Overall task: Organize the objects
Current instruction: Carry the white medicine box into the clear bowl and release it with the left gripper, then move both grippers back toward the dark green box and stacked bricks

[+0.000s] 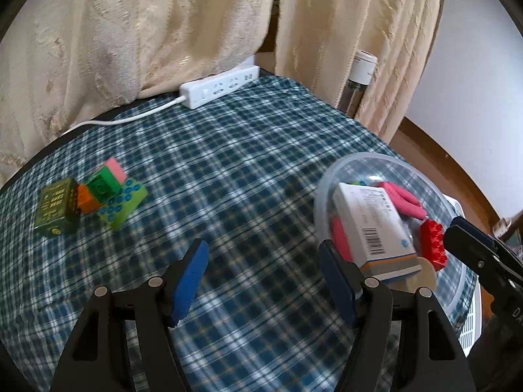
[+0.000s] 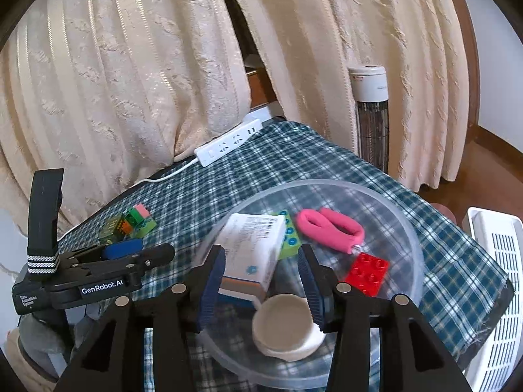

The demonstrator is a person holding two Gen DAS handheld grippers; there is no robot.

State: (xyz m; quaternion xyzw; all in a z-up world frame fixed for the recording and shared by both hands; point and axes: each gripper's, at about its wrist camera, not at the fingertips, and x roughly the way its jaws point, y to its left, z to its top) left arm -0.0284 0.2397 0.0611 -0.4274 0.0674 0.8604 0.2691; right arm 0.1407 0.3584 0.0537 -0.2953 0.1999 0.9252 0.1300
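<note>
Nearest, the right tool (image 2: 263, 281) hangs over the clear bowl (image 2: 392, 202), jaws parted and empty above the white round lid (image 2: 284, 326) and white box (image 2: 253, 245) (nothing gripped). The left tool (image 1: 261, 277) is wide open, empty, above the desk (image 1: 245, 170). Farther off, the block cluster (image 1: 104, 196) waits; a hasty grab could scatter it, since its pieces seem loosely stacked

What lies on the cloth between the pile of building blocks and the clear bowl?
Only bare plaid cloth lies between the pile of building blocks and the clear bowl; the left wrist view shows this best.
</note>
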